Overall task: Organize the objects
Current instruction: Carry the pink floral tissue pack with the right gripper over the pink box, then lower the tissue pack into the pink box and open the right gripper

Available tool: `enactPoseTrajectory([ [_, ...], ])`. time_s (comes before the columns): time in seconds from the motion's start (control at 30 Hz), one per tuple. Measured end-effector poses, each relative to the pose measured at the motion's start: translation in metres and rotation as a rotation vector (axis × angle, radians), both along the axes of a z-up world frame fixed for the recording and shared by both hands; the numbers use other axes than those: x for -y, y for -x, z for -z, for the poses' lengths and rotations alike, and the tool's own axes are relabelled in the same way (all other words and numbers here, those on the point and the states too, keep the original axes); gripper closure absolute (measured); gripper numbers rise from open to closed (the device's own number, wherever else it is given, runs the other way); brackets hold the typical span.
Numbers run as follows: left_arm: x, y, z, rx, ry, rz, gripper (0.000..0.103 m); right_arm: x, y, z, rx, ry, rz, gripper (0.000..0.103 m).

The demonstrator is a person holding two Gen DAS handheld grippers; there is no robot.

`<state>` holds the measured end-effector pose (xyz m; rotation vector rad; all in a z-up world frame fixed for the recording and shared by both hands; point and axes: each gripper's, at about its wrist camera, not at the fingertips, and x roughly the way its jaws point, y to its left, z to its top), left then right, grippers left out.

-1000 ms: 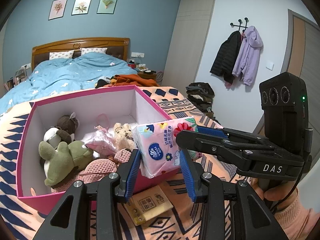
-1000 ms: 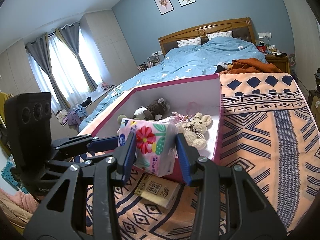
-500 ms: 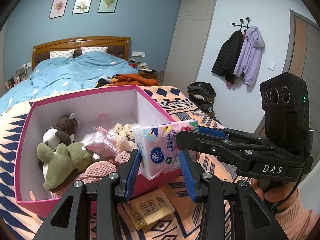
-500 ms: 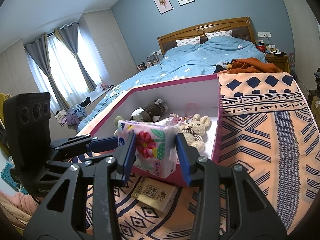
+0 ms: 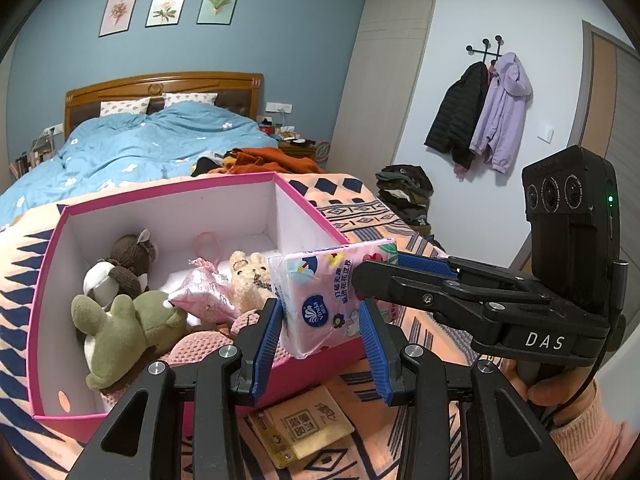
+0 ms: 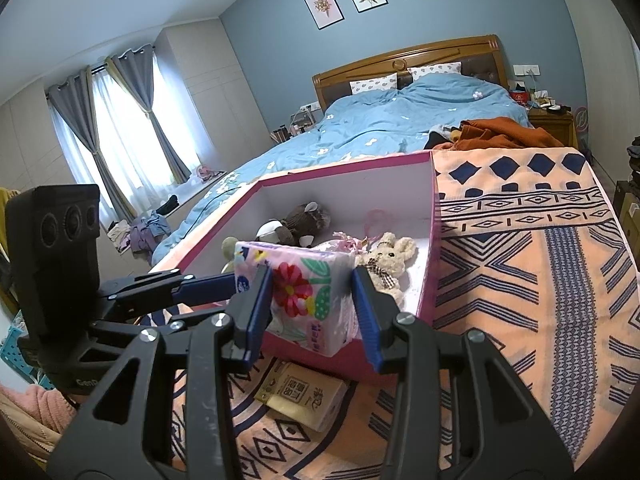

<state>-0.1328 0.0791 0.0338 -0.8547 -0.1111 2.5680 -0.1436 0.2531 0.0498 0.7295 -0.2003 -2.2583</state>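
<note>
Both our grippers clamp one tissue pack

Our left gripper (image 5: pixel 322 338) pinches the tissue pack (image 5: pixel 328 300) at its near end, blue pads pressing both sides. Our right gripper (image 6: pixel 314 310) reaches in from 3 o'clock in the left view and clamps the pack's other end; our right hand (image 5: pixel 536 380) holds its handle.

"Vinda" stands on the pink tissue pack (image 5: pixel 320 304); "DAS" marks the right tool (image 5: pixel 362 276); the brown packet's (image 5: pixel 300 426) print is unreadable.
</note>
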Motion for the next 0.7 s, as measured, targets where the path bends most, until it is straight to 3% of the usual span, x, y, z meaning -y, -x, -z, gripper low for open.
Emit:
enactPoseTrajectory([
  [0.7,0.001,0.021,0.005,0.029,0.0,-0.009,0.063,0.005,0.016,0.0,-0.006,-0.021,0.007,0.059],
])
